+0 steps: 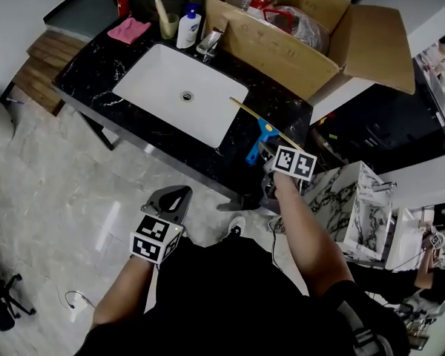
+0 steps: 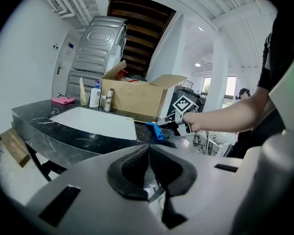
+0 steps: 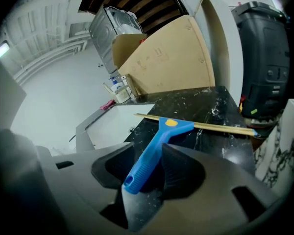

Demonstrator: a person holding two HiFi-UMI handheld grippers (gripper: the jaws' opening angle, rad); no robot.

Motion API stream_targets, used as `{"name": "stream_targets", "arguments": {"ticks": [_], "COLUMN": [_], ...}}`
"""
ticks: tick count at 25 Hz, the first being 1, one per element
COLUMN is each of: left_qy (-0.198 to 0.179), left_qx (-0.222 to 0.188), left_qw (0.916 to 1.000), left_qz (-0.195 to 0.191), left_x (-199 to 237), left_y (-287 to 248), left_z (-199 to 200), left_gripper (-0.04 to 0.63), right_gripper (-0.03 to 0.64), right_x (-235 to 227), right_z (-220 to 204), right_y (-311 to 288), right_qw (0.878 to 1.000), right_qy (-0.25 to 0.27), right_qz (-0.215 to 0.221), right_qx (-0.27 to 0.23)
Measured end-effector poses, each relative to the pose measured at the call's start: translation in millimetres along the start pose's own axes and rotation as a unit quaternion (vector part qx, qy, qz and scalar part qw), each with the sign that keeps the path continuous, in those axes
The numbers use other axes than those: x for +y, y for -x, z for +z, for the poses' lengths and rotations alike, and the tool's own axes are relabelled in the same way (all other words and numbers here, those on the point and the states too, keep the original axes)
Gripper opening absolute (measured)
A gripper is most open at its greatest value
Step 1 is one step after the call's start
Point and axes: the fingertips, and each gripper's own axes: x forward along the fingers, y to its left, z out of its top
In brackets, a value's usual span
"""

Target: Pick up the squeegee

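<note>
We see a counter [image 1: 96, 76] of glossy black stone veined in white, with a smooth white basin [image 1: 170, 87] set in it. The squeegee [image 3: 152, 155] has a blue plastic handle, ribbed along its grip, and a thin yellowish blade strip. The box [image 1: 282, 50] is plain matt brown cardboard. A pink cloth [image 1: 129, 30] looks soft. The faucet [image 1: 210, 43] is bright metal. The floor [image 1: 67, 199] is pale polished tile that catches the light. The right tool [image 3: 147, 165] and left tool [image 2: 148, 168] have matt grey plastic shells and dark, finely ridged pads [image 3: 179, 168].
</note>
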Motion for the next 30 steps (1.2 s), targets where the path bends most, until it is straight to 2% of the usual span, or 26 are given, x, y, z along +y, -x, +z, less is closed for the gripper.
{"name": "stream_targets", "arguments": {"ticks": [6, 9, 21, 26, 30], "left_qy": [0.002, 0.001, 0.007, 0.015, 0.017], "left_qx": [-0.001, 0.0, -0.001, -0.003, -0.002], "left_qw": [1.0, 0.9999, 0.9997, 0.9997, 0.9997], "left_qz": [0.009, 0.01, 0.024, 0.02, 0.019], "left_x": [5.7, 6.3, 9.2, 8.3, 8.8], "left_y": [4.0, 4.7, 4.3, 3.1, 5.1], "left_z": [1.9, 3.1, 6.7, 10.1, 13.4], "left_gripper": [0.018, 0.018, 0.018, 0.018, 0.018], "right_gripper": [0.226, 0.235, 0.233, 0.227, 0.179], "right_x": [-9.9, -15.2, -21.1, -20.5, -22.6], "right_z": [-1.7, -0.8, 0.8, 1.3, 1.7], "right_y": [-22.3, -30.8, -42.3, -42.4, -39.2], "right_qw": [0.998, 0.996, 0.996, 0.997, 0.996], "right_qy": [-0.062, -0.078, -0.048, -0.051, -0.077], "right_qz": [-0.017, -0.03, -0.07, -0.062, -0.054], "right_qx": [0.011, 0.016, 0.015, 0.005, -0.005]}}
